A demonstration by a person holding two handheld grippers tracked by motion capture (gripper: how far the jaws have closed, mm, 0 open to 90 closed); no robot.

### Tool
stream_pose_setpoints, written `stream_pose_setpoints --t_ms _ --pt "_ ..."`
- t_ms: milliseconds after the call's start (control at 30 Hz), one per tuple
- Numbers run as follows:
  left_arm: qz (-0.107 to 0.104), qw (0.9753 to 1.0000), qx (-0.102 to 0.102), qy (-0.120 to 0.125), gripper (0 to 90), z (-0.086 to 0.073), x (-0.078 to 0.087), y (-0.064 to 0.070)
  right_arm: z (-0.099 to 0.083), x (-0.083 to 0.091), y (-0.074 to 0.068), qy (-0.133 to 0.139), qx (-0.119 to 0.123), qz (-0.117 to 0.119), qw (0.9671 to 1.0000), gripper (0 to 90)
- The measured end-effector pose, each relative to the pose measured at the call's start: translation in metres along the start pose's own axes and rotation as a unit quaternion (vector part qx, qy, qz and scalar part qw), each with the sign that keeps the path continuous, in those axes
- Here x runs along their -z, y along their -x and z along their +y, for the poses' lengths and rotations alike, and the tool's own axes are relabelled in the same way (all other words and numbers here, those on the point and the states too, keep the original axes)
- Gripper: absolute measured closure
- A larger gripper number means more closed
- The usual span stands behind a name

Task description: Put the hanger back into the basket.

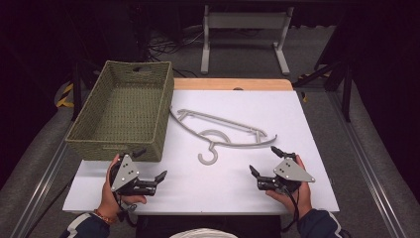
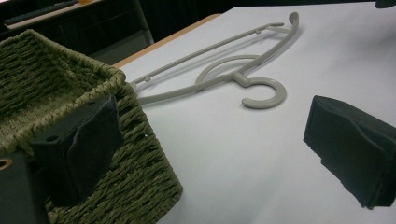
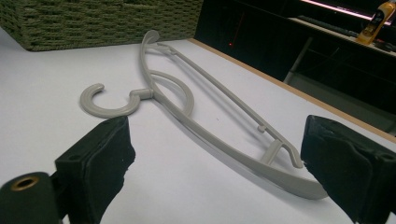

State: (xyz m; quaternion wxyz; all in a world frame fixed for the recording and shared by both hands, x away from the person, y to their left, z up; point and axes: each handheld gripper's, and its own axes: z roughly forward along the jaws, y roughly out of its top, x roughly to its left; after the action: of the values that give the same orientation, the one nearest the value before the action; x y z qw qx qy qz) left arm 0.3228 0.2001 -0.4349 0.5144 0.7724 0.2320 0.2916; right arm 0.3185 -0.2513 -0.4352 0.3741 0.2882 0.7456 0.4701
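The right gripper (image 1: 263, 161) rests near the table's front edge with its jaws spread wide and nothing between them. Just ahead of it lies the grey plastic hanger (image 1: 223, 133), flat on the white table (image 1: 297, 119), its long axis running from the green woven basket (image 1: 121, 111) across toward this gripper's side, hook (image 1: 208, 154) pointing back at the person. In the right gripper view the hanger's (image 3: 219, 140) near shoulder tip lies almost between the jaws. The left gripper (image 1: 151, 166), also wide open and empty, sits beside the basket's front corner, farther from the hanger, so the right hand looks better placed to take it.
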Motion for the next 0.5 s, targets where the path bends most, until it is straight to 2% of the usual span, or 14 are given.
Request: stream_pose_setpoints --t_ms 233,267,433,500 --pt "-0.004 0.9999 0.015 -0.005 5.1 -0.005 0.002 -0.002 -0.001 -0.004 0.002 -0.015 -0.006 0.010 0.9998 10.1" --pt "-0.003 0.9999 0.008 -0.006 5.0 -0.005 0.003 -0.002 -0.001 -0.005 0.003 -0.020 -0.008 0.013 0.9997 10.2" --pt "-0.003 0.9999 0.011 -0.012 5.1 -0.007 0.006 -0.004 0.001 -0.010 0.007 -0.042 -0.009 0.027 0.9987 14.7" --pt "-0.006 0.9998 0.011 -0.014 5.1 -0.008 0.007 -0.004 0.003 -0.011 0.010 -0.055 -0.007 0.039 0.9977 17.0"
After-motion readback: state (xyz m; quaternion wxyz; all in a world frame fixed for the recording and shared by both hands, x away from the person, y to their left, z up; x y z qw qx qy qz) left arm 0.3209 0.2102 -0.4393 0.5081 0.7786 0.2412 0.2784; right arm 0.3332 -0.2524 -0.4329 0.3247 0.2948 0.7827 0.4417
